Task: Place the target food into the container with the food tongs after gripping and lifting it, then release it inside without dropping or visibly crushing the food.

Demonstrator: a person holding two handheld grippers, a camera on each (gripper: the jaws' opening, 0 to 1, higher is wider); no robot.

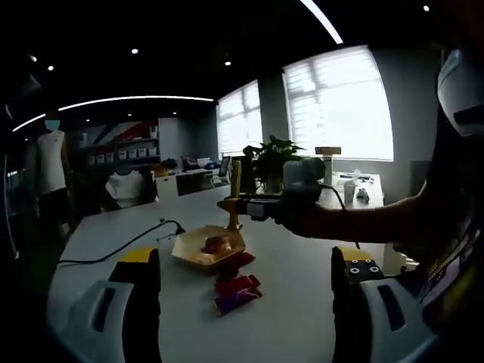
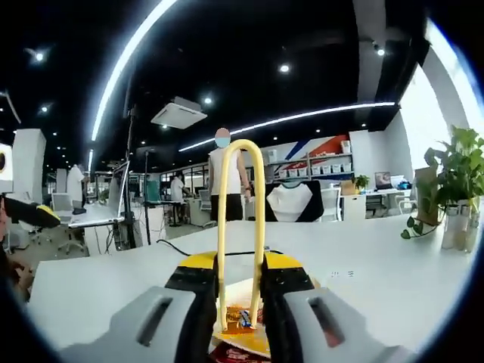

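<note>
The right gripper [image 2: 240, 306] clamps yellow tongs [image 2: 240, 227] above the tray [image 2: 246, 336].

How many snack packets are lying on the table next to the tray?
2, maybe more hidden. One dark red packet lies touching the tray at its near edge. A second red and purple packet lies just past it, nearer the left gripper's camera. More food sits in the tray.

You are working at a long white table [image 1: 302, 287] in an open-plan office. Two tall windows with pale blinds [image 1: 339, 106] glow behind a leafy green potted plant [image 1: 274, 155]. Curved white light strips [image 2: 132, 57] cross the dark ceiling (small round spotlights dot it too). White wall shelves holding boxes [image 2: 321, 162] line the far side, near a mannequin in a white top [image 1: 51, 162].
</note>
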